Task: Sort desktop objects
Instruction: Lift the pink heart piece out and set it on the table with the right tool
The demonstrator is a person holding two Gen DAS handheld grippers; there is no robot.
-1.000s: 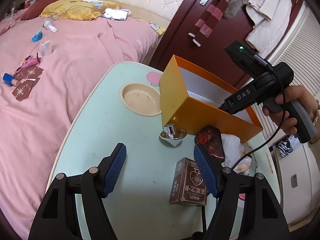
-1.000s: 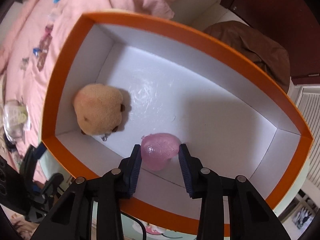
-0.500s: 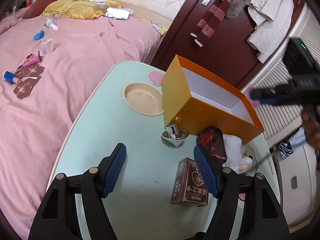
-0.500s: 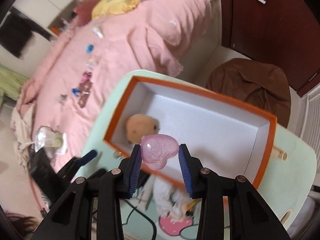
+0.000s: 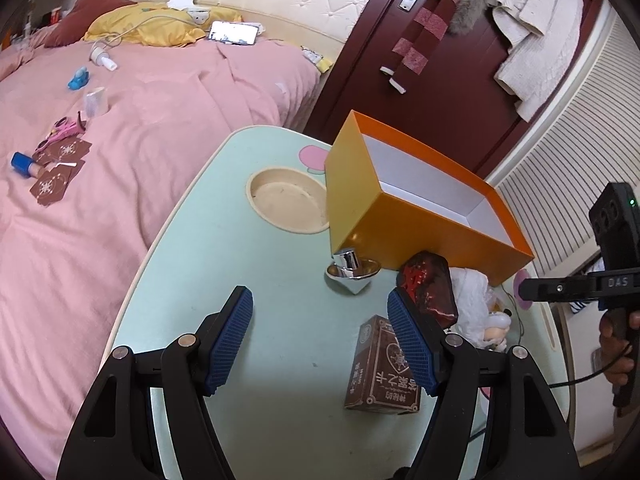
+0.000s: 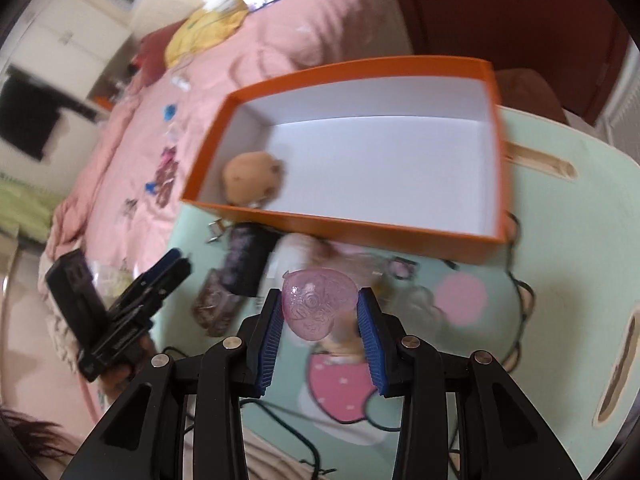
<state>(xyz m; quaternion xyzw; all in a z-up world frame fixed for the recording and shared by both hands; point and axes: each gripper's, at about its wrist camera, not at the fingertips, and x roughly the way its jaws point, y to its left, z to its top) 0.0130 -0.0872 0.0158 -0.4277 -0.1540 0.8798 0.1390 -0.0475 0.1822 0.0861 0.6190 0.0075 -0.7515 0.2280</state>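
My right gripper (image 6: 320, 316) is shut on a translucent pink heart-shaped case (image 6: 318, 304), held in the air over the table, short of the orange box (image 6: 348, 216). The box holds a tan plush toy (image 6: 250, 174). My left gripper (image 5: 320, 332) is open and empty low over the mint table (image 5: 280, 360). Ahead of it lie a silver spinning top (image 5: 352, 274), a dark red glossy pouch (image 5: 428, 286) and a brown card box (image 5: 384, 372). The right gripper (image 5: 528, 292) shows at the right edge of the left wrist view, beyond the orange box (image 5: 400, 224).
A round beige cup recess (image 5: 288, 200) sits in the table behind the top. White plastic wrap and a small figure (image 5: 488, 312) lie beside the pouch. A black cable (image 6: 520, 296) runs across the table. A pink bed (image 5: 120, 140) with small items borders the table's left.
My right gripper has lifted out of the orange box with the pink heart case still in it and pulled back to the table's near side. The left gripper has stayed put.
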